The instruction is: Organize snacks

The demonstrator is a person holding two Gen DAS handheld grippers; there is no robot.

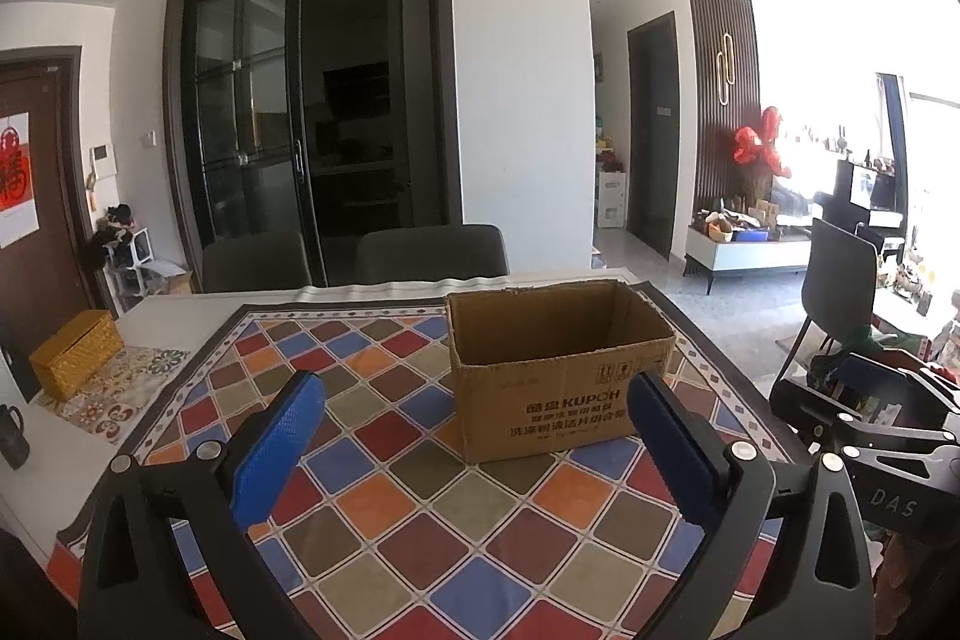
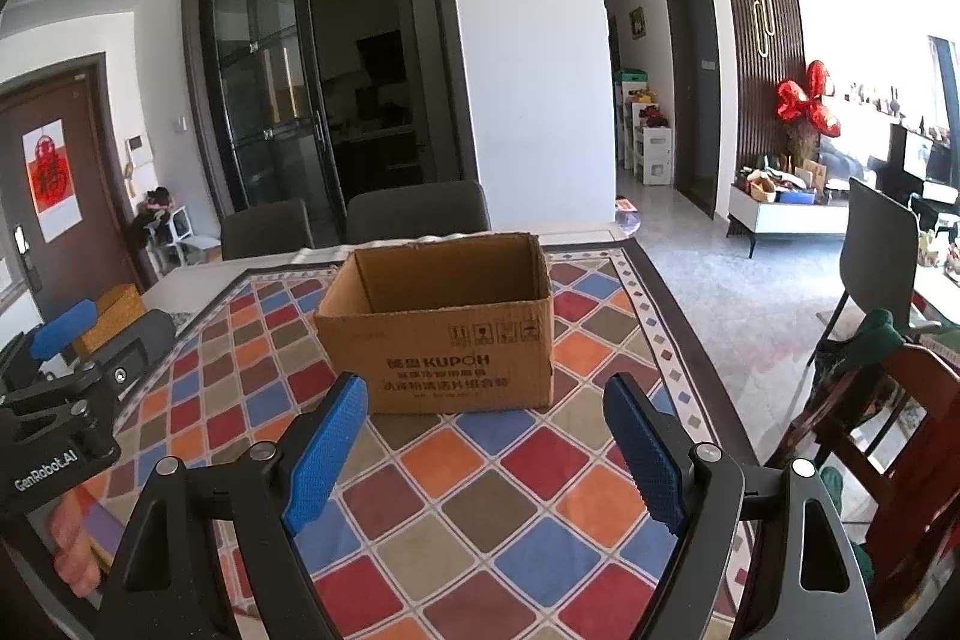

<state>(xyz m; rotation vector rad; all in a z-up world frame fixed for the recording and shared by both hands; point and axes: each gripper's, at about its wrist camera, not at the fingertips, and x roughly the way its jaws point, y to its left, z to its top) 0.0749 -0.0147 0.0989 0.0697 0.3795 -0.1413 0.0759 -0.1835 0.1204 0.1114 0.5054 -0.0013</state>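
Note:
An open-topped brown cardboard box [image 1: 558, 388] [image 2: 444, 358] printed "KUPOH" stands on the chequered tablecloth [image 1: 420, 508] [image 2: 480, 496], and what shows of its inside looks empty. No snack shows in either view. My left gripper [image 1: 477, 388] hovers open over the cloth, short of the box's near left side, with nothing between its blue pads [image 1: 276, 448]. My right gripper [image 2: 486, 385] is also open and empty, facing the box's front wall from a short way off. The left gripper's body shows at the left edge of the right wrist view, held by a hand [image 2: 72, 538].
A yellow woven box [image 1: 75, 352] and a dark mug [image 1: 12, 430] sit on the table's left part. Two dark chairs [image 1: 432, 253] stand behind the table. A wooden chair [image 2: 888, 430] is close by the right edge, with another dark chair [image 2: 876, 244] beyond it.

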